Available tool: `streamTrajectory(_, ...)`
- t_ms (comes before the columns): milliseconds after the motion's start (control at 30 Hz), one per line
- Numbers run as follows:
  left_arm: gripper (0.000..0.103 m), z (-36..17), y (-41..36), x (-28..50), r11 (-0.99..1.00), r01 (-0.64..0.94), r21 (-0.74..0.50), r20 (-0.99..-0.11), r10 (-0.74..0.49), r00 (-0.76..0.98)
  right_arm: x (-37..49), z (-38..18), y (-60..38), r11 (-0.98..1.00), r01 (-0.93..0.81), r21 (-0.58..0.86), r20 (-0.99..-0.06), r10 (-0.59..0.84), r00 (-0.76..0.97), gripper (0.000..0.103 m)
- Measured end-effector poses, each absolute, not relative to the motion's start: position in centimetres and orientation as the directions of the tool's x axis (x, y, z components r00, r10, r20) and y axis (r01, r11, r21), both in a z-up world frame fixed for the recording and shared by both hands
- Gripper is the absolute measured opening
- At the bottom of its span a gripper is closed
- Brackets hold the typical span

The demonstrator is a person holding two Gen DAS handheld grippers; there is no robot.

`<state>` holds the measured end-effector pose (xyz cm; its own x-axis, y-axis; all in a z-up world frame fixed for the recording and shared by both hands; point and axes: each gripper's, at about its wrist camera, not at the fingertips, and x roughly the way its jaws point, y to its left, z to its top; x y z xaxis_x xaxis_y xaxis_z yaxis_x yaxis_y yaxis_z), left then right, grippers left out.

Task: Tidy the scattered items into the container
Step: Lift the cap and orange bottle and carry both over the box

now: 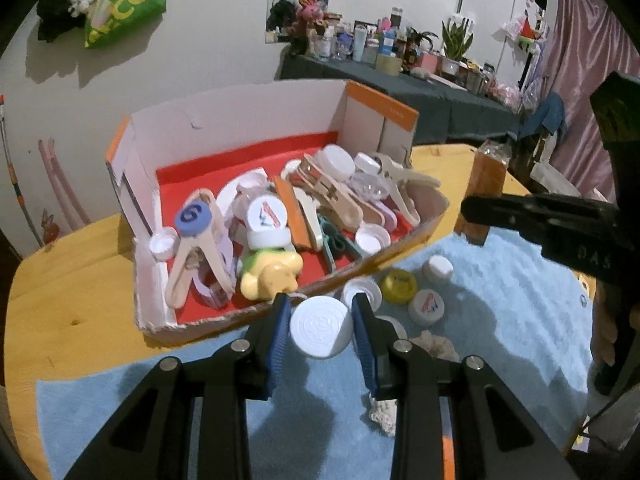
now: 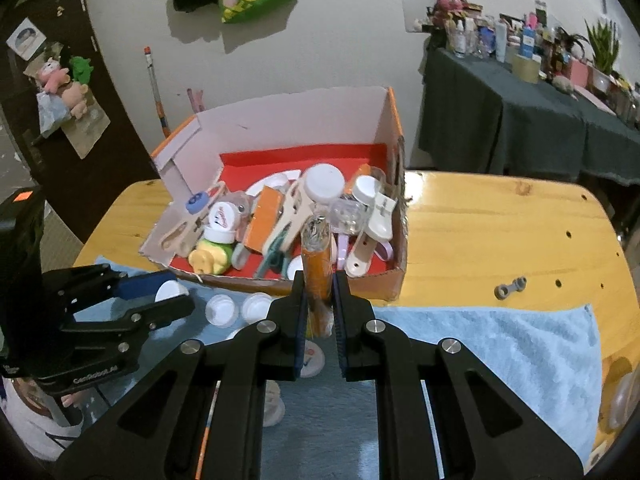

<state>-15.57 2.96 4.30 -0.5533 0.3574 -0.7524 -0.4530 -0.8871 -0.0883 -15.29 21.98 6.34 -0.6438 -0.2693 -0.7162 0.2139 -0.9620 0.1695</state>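
A cardboard box with a red floor stands on the wooden table, filled with clothes pegs, caps and a yellow toy. My left gripper is shut on a large white cap, held just in front of the box's near wall. My right gripper is shut on a thin orange packet, lifted at the box's near edge. On the blue towel lie a yellow cap, several white caps and a printed cap.
A small grey part lies on bare wood right of the box. A crumpled pale scrap sits on the towel by the left fingers. A dark-clothed side table crowded with bottles and plants stands behind. A person's hand shows lower left.
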Motion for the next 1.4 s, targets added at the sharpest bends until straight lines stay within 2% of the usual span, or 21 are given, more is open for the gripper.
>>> streamTrajectory(400, 0.034, 7.0, 3.4, -15.6, -0.908, -0.412, -0.071, -0.71, 0.337, -0.619, -15.0, 8.7, 21.1, -0.952, 0.267, 0.152, -0.688, -0.296, -0.662, 0.011)
streamTrajectory(800, 0.034, 9.7, 4.1, -15.5, -0.939, -0.344, -0.006, -0.667, 0.261, -0.698, -15.1, 10.5, 19.7, -0.932, 0.333, 0.143, -0.67, -0.339, -0.661, 0.011)
streamTrajectory(1400, 0.034, 10.1, 2.3, -18.4, -0.974, -0.225, -0.035, -0.662, 0.191, -0.725, -18.5, 10.4, 18.3, -0.919, 0.357, 0.168, -0.685, -0.369, -0.628, 0.011)
